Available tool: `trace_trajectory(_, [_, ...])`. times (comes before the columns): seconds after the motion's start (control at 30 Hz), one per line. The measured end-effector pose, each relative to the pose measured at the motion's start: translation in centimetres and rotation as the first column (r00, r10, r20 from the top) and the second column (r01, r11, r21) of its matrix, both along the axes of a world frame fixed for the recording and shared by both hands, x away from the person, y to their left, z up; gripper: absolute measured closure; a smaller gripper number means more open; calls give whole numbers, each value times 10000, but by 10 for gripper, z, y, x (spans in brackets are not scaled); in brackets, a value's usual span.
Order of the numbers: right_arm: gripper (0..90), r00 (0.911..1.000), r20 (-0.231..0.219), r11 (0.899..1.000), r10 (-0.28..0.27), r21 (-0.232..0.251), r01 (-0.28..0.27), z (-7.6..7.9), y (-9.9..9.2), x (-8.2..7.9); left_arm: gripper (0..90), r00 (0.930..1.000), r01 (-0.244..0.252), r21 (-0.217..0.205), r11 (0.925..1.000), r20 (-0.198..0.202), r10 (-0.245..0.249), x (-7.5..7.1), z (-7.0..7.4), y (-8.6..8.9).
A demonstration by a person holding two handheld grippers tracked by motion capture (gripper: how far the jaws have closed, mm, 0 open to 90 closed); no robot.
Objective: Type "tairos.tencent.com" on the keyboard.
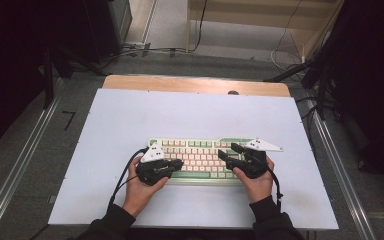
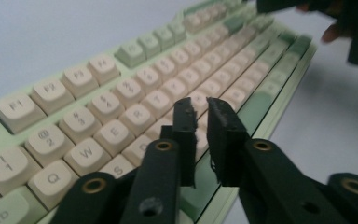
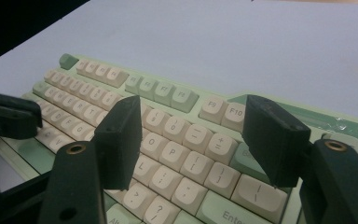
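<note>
On the white worktop (image 1: 130, 120), green keyboard (image 1: 200, 150) at centre, left claw (image 1: 177, 164) at 8 o'clock nearly together on nothing, right claw (image 1: 228, 151) at 4 o'clock spread apart over keys.

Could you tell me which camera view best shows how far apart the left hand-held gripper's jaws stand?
The left gripper view: the left hand-held gripper shows a narrow gap, nothing between, above the keyboard. The high view shows it small; the right gripper view catches its dark edge.

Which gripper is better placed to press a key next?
Probably the left gripper: its jaws stand nearly together, a narrow tip low over the letter keys of the keyboard. The right gripper hangs wide open above the keys.
</note>
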State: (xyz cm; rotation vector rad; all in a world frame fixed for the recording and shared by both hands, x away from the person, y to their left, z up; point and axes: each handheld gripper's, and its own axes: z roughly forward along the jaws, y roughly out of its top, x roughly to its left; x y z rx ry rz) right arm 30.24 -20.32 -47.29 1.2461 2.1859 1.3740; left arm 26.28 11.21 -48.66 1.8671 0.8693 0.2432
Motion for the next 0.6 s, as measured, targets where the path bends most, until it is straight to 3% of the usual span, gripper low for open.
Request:
trace_trajectory(0.13, [360, 10000, -27, 10000, 10, 9, -10, 0, 0, 0, 593, 9978, -621, -668, 9958, 208, 636, 0, 1, 10])
trace_trajectory(0.23, [361, 10000, -28, 10000, 5, 13, -5, 0, 1, 0, 497, 9931, -1147, -831, 9899, 129, 1162, 2, -2, 17])
trace_trajectory(0.37, [361, 10000, -13, 10000, 15, 14, -15, 0, 0, 1, 457, 9884, -1499, -755, 9858, 137, 1514, 4, -4, 23])
trace_trajectory(0.6, [371, 10000, -26, 10000, 45, -77, -45, -1, 1, 1, 451, 9857, -1665, -762, 9831, 136, 1680, 3, -4, 29])
